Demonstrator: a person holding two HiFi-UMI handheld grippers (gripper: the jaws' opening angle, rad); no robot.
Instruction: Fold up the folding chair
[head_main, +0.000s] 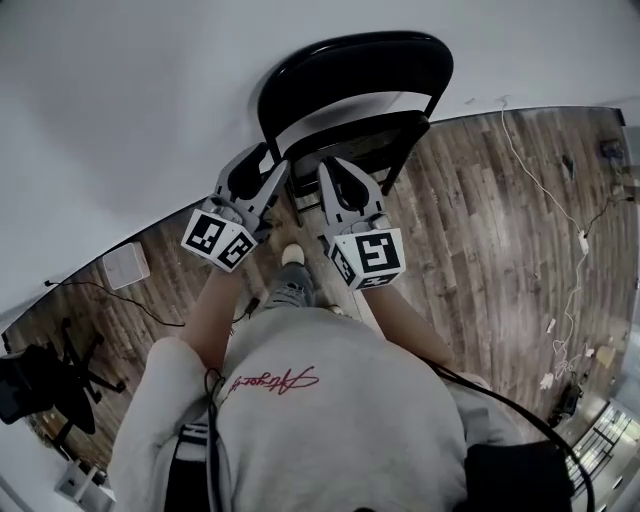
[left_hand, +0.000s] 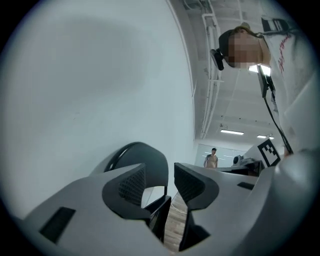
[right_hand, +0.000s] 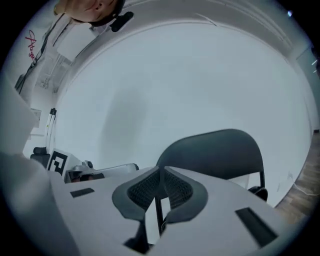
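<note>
A black folding chair (head_main: 350, 65) stands against the white wall, its seat (head_main: 362, 140) tipped up steeply under the backrest. In the head view both grippers hover side by side just in front of the seat's near edge. My left gripper (head_main: 272, 172) is open; in the left gripper view its jaws (left_hand: 160, 175) stand apart with nothing between the pads, and the chair (left_hand: 150, 157) shows beyond the gap. My right gripper (head_main: 330, 168) is shut; in the right gripper view its pads (right_hand: 160, 176) meet at the tips with nothing held, the chair's backrest (right_hand: 220, 152) behind them.
The white wall (head_main: 120, 100) is right behind the chair. On the wood floor lie a white box (head_main: 125, 265) at the left, a black office chair (head_main: 40, 385) at the lower left and white cables (head_main: 560, 210) at the right. A person (left_hand: 213, 158) stands far off.
</note>
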